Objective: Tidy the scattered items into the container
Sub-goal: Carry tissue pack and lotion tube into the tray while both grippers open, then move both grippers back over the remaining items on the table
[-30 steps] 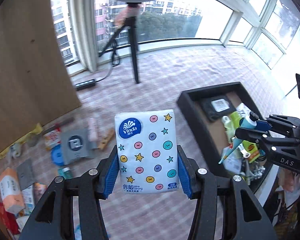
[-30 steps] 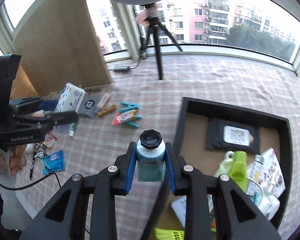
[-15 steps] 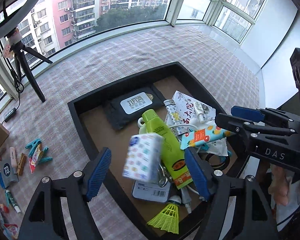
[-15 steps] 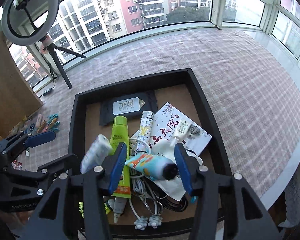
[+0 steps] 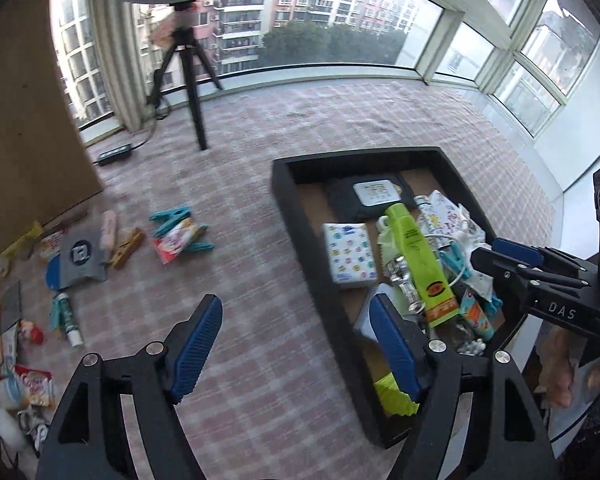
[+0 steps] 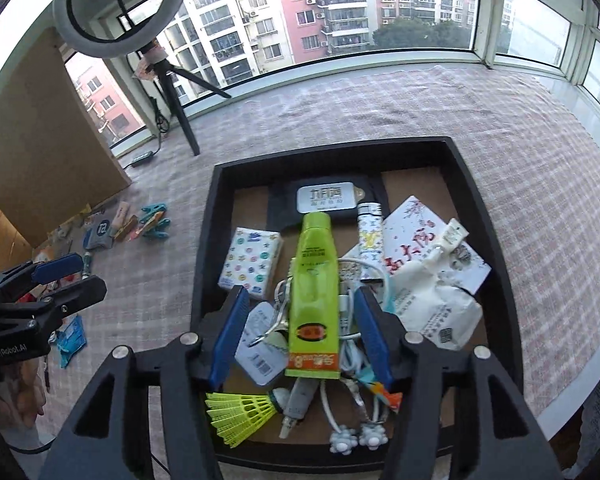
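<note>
The left gripper hangs spread and empty above the carpet beside the tray's left wall, its jaws having just been opening with nothing between them; the right gripper is likewise splayed over the black tray, also just opening, gripping nothing, the green tube lying below between its pads. The tissue pack rests flat inside the tray against its left wall. Only the right wrist view shows the tray's near edge: a yellow shuttlecock and white cable ends. Only the left wrist view takes in the scattered clutter along the carpet's left edge: teal clothespins, a grey pouch, a small tube. A checked pink carpet covers the floor under curved windows, with a tripod and a brown board.
</note>
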Demonstrator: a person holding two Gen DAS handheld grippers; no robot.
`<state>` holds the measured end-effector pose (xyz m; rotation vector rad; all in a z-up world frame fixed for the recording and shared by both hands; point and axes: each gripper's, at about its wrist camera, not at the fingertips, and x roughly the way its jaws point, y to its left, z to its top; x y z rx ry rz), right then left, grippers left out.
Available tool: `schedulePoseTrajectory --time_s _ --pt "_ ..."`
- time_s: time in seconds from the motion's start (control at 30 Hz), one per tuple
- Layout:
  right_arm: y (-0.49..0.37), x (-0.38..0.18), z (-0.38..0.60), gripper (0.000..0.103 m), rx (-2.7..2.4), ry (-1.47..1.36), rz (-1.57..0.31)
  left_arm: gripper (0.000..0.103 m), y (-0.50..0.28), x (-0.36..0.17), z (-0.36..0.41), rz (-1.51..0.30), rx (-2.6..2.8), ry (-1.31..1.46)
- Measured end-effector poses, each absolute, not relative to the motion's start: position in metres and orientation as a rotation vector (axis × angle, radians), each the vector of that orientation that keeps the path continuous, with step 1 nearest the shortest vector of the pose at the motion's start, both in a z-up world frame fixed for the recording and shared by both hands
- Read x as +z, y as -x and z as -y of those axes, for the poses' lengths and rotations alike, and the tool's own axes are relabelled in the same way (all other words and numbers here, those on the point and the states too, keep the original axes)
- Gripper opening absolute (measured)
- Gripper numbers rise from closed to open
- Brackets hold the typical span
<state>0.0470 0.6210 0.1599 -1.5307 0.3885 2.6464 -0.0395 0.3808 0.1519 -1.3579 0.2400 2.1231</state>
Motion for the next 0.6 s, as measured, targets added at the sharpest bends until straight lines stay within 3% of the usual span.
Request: schedulePoseTrajectory --time_s 0.2,0.4,0.6 --pt "-0.051 0.162 -0.57 0.055 2.772 1.494 -0.307 0.074 0.033 0.163 -0.279 -0.174 2.3 1.361" --pt "-0.062 0.151 -0.532 0.055 2.832 1.543 -0.42 0.075 0.013 0.164 -0.166 -0.088 2.469 1.389" --pt "-0.076 0.133 -0.487 0.055 2.773 1.573 -0.062 0.075 -0.01 0.142 -0.041 0.05 2.627 1.512"
